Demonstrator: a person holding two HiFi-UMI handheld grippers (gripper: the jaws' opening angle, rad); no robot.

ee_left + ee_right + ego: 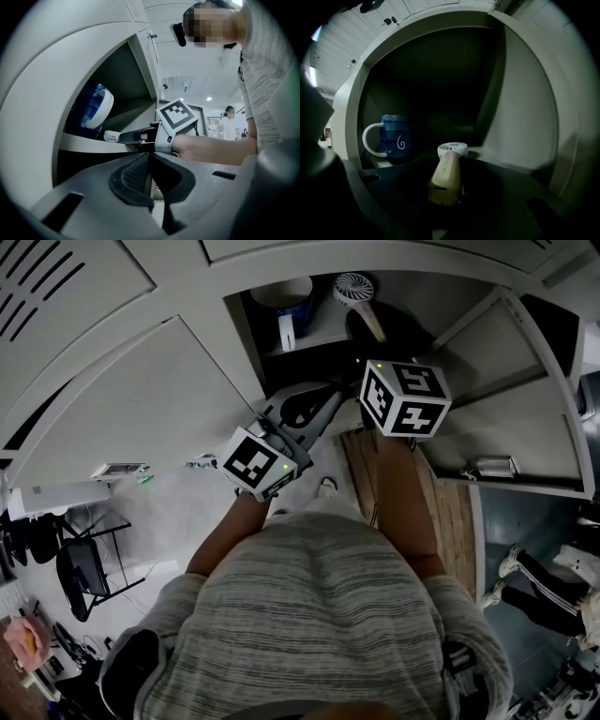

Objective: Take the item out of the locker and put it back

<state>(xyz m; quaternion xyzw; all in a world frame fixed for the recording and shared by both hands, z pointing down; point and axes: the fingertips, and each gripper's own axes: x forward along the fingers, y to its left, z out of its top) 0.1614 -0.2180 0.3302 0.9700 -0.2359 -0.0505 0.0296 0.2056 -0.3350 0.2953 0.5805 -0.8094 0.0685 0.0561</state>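
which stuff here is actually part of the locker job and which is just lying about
Job: fan, its handle between the jaws of the right hand-held gripper; locker, door open.
Lying about: blue mug beside the fan; left hand-held gripper, shut and empty; chair on the floor.

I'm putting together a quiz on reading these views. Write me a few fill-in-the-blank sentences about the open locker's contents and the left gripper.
1. The mug on the locker shelf is ___ in colour.
2. In the right gripper view, the handheld fan lies to the mug's ___.
3. In that same view, the mug's handle points to the ___.
4. The left gripper is ___, with nothing in it.

Missing words: blue; right; left; shut.
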